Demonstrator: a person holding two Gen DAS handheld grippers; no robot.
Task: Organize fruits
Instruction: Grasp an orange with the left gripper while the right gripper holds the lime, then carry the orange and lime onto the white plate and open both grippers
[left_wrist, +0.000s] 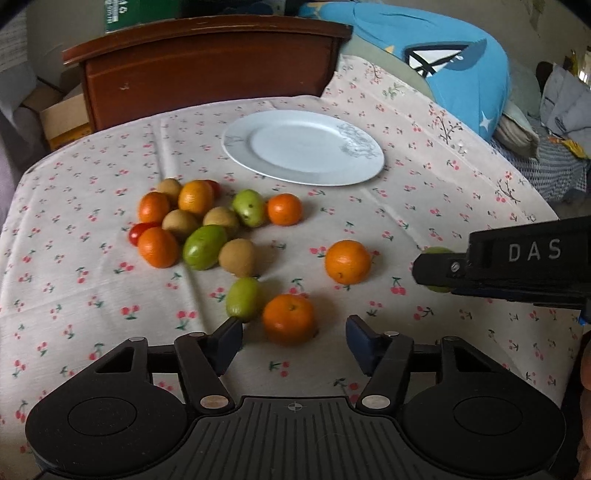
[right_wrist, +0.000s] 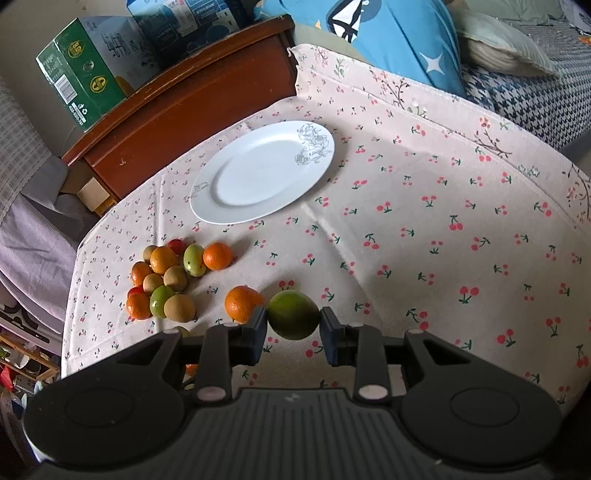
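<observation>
1. Left wrist view: the left gripper (left_wrist: 294, 334) hangs low over the near part of the cloth-covered table (left_wrist: 424, 206), its jaws partly open. A tangerine (left_wrist: 289, 318) lies on the cloth between the fingertips; neither pad appears to touch it, though the near side of the fruit is blurred.
2. A green fruit (left_wrist: 243, 298) lies just beside the left fingertip.
3. A second tangerine (left_wrist: 347, 261) lies alone, toward the middle of the table.
4. The main cluster of tangerines, brown kiwis, green fruits and cherry tomatoes (left_wrist: 192, 225) lies toward the left edge.
5. A white plate (left_wrist: 240, 142), with nothing on it, stands near the far edge.
6. The right gripper (left_wrist: 439, 269) enters from the right edge of this view.
7. Right wrist view: the right gripper's jaws are closed on a green mango-like fruit (right_wrist: 293, 314), one pad on each side, the fruit lifted clear of the cloth.
8. The plate lies beyond it, toward the table's far left corner.
</observation>
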